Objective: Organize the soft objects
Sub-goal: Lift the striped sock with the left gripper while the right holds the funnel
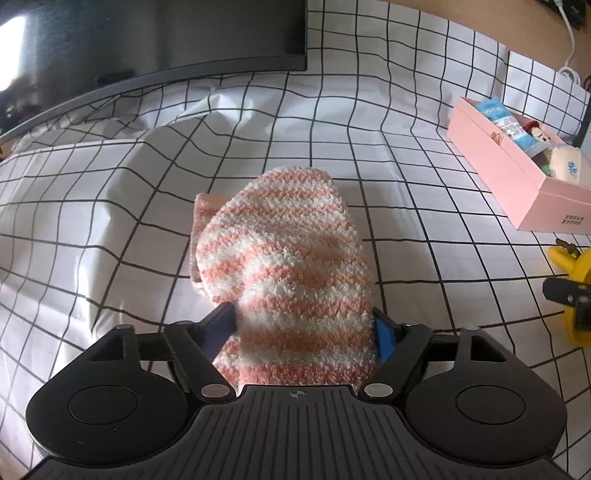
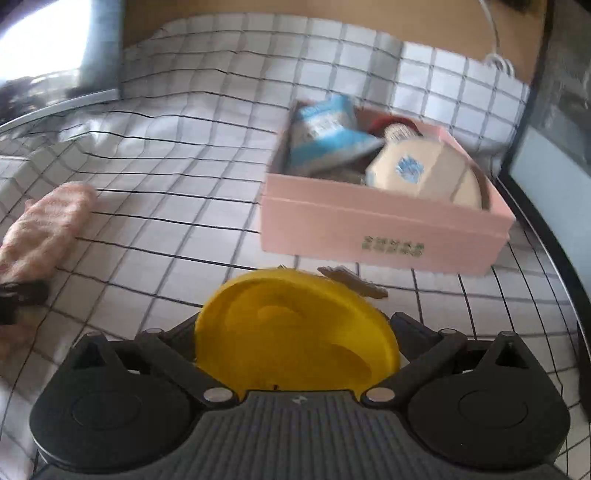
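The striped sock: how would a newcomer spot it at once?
On the black-grid white cloth, left of the pink box, the left hand-held gripper clamps a fuzzy sock. Only it has peach and white stripes; the right hand-held gripper's item is plain yellow.

The pink-and-white striped fuzzy sock (image 1: pixel 284 266) lies on the white black-gridded cloth (image 1: pixel 110 229), its near end between the left gripper (image 1: pixel 304 325) fingers. To its right and further back sits the pink cardboard box (image 1: pixel 517 173) — a cream plush toy (image 2: pixel 421 173) and a blue-and-white packet (image 2: pixel 325 136) lie in it. Before the box, the right gripper (image 2: pixel 295 332) clasps a yellow round toy (image 2: pixel 295 332). A dark monitor (image 1: pixel 147 33) stands behind the sock, to the left.
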The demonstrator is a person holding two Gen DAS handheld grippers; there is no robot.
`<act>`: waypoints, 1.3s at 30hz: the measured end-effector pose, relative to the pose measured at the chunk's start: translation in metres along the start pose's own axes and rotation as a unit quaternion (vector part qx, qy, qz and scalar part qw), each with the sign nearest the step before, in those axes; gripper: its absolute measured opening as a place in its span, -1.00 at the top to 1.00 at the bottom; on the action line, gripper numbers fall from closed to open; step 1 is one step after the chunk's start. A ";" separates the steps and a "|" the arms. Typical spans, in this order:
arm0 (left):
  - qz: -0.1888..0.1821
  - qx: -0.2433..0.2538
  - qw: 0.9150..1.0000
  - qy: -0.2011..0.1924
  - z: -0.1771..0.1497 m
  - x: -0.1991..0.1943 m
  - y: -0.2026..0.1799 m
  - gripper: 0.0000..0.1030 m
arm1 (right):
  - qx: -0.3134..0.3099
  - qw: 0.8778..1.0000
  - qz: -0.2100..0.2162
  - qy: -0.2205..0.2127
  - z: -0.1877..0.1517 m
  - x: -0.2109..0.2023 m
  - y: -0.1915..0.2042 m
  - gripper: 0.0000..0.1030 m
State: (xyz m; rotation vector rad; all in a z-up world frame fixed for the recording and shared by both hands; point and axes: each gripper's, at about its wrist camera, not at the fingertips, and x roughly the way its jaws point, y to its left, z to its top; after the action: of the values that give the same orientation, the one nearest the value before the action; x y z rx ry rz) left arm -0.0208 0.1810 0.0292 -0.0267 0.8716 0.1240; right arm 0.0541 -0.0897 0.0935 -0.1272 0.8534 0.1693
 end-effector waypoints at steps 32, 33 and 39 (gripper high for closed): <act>-0.383 0.084 0.889 -0.235 0.241 -0.096 -0.166 0.39 | 0.043 0.990 -0.086 -0.101 -0.039 -0.140 -0.143 -0.22; -0.400 0.071 0.879 -0.251 0.245 -0.087 -0.170 0.39 | 0.040 0.990 -0.085 -0.101 -0.039 -0.140 -0.144 -0.22; -0.418 -0.039 0.867 -0.270 0.220 -0.002 -0.193 0.35 | 0.012 0.994 -0.076 -0.072 -0.052 -0.127 -0.145 -0.22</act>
State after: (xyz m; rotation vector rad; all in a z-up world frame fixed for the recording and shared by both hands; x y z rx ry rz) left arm 0.1685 0.0058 0.1675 -0.4238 0.2331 -0.6283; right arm -0.0370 -0.2536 0.1623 -0.1541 0.6984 0.0254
